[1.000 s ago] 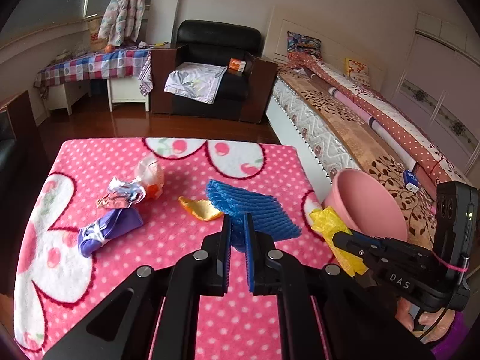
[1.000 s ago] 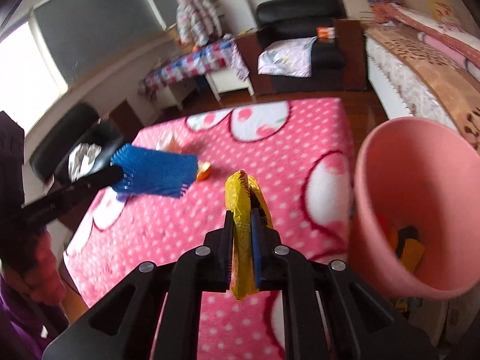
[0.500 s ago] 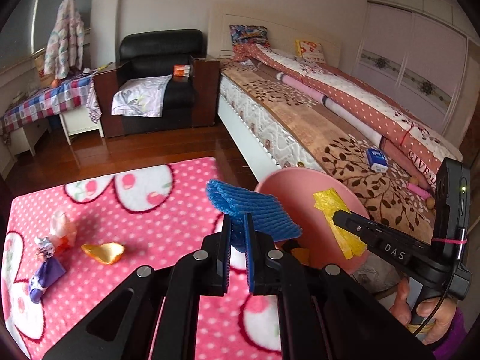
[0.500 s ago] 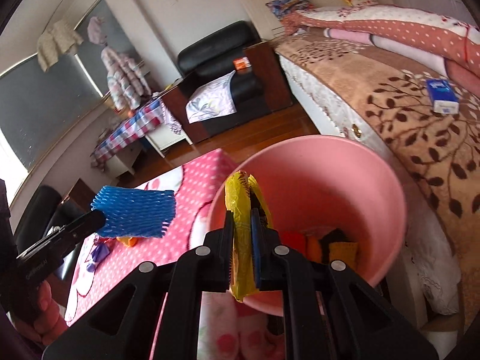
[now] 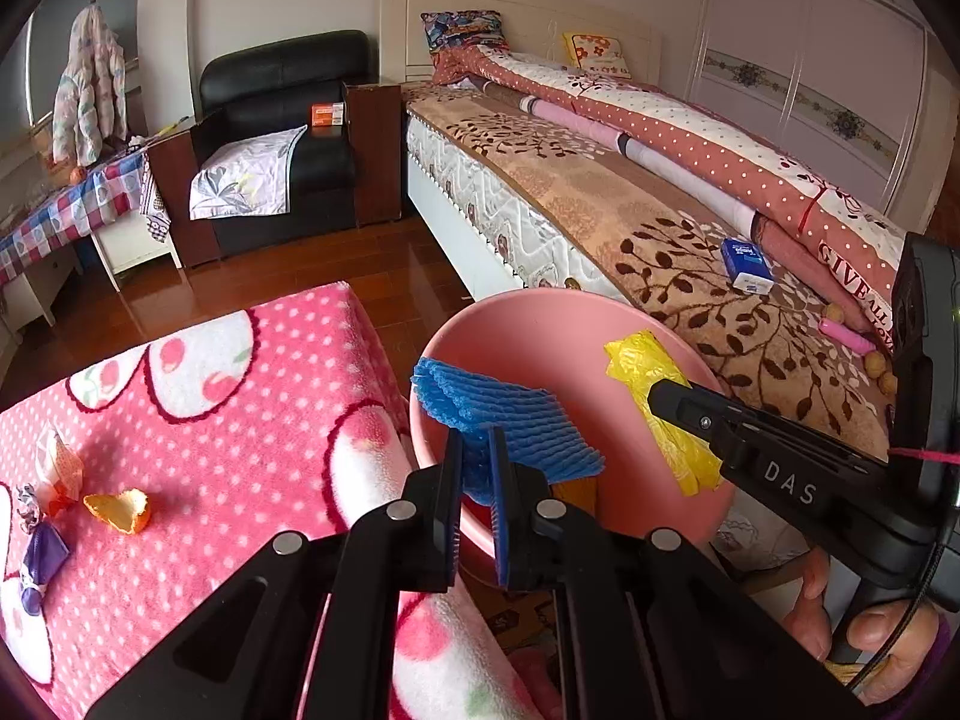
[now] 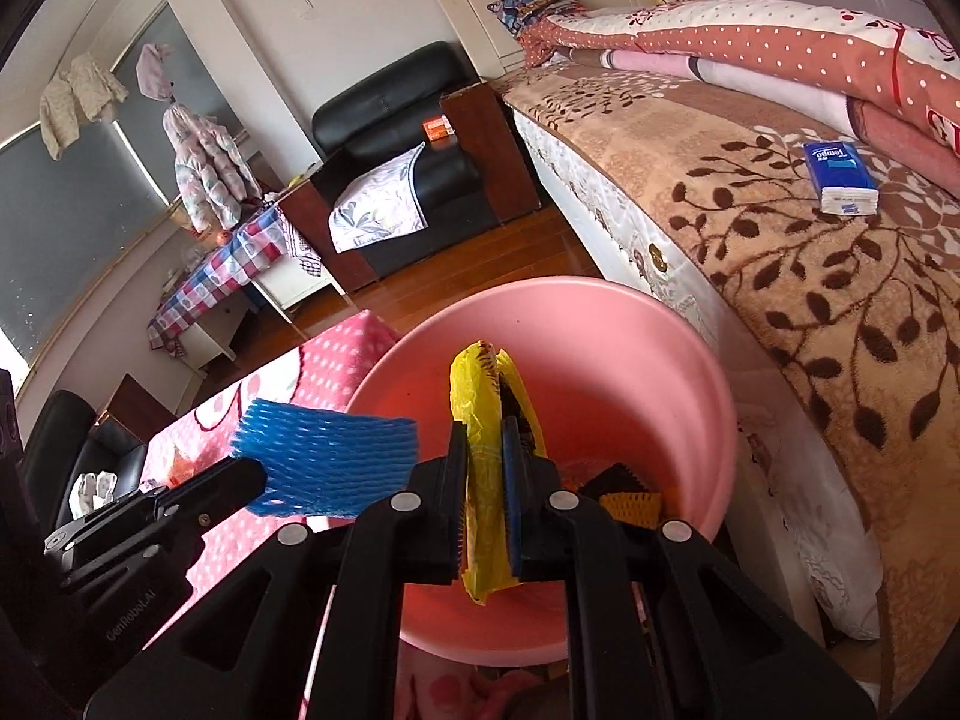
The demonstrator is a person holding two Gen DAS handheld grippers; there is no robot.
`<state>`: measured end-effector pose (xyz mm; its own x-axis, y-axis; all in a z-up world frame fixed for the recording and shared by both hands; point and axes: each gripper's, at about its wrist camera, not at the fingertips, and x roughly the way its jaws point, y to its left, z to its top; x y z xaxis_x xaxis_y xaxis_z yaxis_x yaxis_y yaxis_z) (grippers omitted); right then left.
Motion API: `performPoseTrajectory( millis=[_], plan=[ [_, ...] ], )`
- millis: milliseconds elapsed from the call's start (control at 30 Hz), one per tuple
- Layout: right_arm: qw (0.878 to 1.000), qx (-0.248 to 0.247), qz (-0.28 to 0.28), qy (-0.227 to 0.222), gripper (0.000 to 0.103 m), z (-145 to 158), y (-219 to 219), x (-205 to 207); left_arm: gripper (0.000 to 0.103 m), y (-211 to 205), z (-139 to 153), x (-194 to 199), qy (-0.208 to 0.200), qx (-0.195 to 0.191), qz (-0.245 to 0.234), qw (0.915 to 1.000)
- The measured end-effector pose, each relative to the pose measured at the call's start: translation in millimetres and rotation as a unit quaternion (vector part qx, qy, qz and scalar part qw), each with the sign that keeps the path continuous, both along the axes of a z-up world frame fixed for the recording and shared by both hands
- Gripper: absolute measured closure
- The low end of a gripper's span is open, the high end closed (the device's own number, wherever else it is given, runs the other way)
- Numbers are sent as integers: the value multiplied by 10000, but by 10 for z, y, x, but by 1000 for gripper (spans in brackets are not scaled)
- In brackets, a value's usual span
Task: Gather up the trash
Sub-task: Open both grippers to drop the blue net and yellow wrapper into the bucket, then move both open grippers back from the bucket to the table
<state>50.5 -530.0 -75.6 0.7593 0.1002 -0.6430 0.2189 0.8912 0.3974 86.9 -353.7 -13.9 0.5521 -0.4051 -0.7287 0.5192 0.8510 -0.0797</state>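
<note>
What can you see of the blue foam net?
The foam net is bright blue ribbed mesh, soft-looking, flattened into a rough rectangle with ragged edges. The left tool is shut on one end of it; the rest sticks out free above the near rim of the pink bin, touching nothing else.

The foam net (image 5: 504, 420) is bright blue, the wrapper (image 6: 486, 420) yellow, the bin (image 6: 600, 360) plain pink. The table blanket (image 5: 240, 420) is pink with white dots and cherry-printed white patches.
</note>
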Motion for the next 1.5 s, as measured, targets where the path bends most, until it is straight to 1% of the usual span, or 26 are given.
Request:
performPoseTrajectory(
  millis=[67, 133, 167, 233, 300, 367, 500, 600, 900, 1033, 1267, 1500],
  plan=[
    [9999, -62, -24, 91, 89, 1, -2, 13, 94, -26, -10, -3, -6, 20, 16, 10000],
    [9999, -67, -6, 127, 84, 0, -3, 5, 93, -36, -13, -4, -3, 7, 39, 10000],
    [9999, -80, 1, 132, 82, 5, 3, -10, 90, -38, -15, -7, 7, -1, 45, 10000],
    [9999, -127, 12, 107, 75, 18, -3, -43, 87, -27, -16, -11, 24, -1, 57, 10000],
    [9999, -161, 15, 58, 73, 33, -11, -71, 78, -32, -25, -17, 40, 15, 68, 10000],
    [9998, -178, 23, 17, 72, 42, -13, -93, 74, -37, -35, -20, 42, 30, 92, 9999],
    [9999, -131, 33, 1, 72, 32, -23, -123, 74, -39, -40, -4, 49, 49, 124, 9999],
    [9998, -181, 68, -32, 72, 51, -7, -136, 73, -5, -23, 9, 12, -41, 182, 9998],
    [9987, -296, 280, -314, 72, 118, 96, -169, 73, 182, -40, 68, 16, -71, 513, 9987],
    [9971, -341, 501, -459, 72, 154, 180, -116, 73, 284, -12, 125, -21, -68, 716, 9974],
    [9911, -652, 930, -691, 72, 212, 433, -65, 72, 505, -1, 238, -15, -39, 1138, 9935],
    [9853, -626, 1420, -711, 72, 181, 661, -10, 71, 746, -24, 290, -21, 58, 1532, 9882]
  ],
)
